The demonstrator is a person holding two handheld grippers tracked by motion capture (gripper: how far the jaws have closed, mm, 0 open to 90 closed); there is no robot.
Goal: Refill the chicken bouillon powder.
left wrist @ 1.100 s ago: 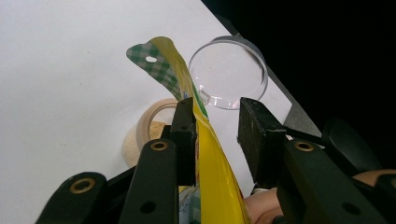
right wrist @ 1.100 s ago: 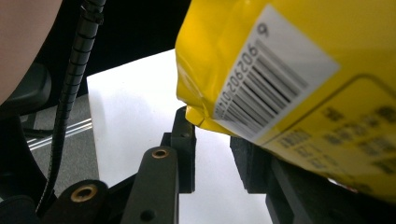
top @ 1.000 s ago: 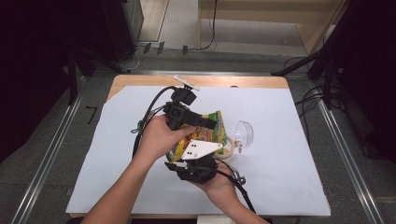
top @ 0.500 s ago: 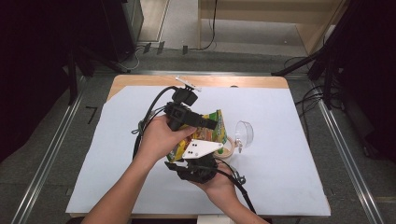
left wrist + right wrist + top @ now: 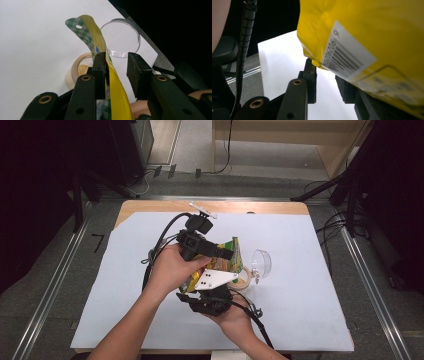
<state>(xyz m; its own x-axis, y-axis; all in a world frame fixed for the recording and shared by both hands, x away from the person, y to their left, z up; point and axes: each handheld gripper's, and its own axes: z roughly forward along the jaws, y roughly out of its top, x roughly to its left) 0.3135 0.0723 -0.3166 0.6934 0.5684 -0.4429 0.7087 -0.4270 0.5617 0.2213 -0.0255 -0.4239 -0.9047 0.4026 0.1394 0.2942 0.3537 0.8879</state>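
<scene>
Yellow foil marks the pouch (image 5: 226, 261), held above a small beige bowl (image 5: 243, 281) between the left gripper (image 5: 227, 254) and the right gripper (image 5: 220, 287) in the high view. Judging by the tilt, pouring is under way, not finished. A clear lid (image 5: 262, 262) lies just beyond the bowl on the white desk (image 5: 310, 310).

Left gripper view: tan powder already sits in the bowl (image 5: 80, 71); one jaw touches the pouch (image 5: 100, 47), the other stands apart, so it is released.

Right gripper view: the pouch (image 5: 367, 37) hides the jaws' tips, so a grasp cannot be told.
</scene>
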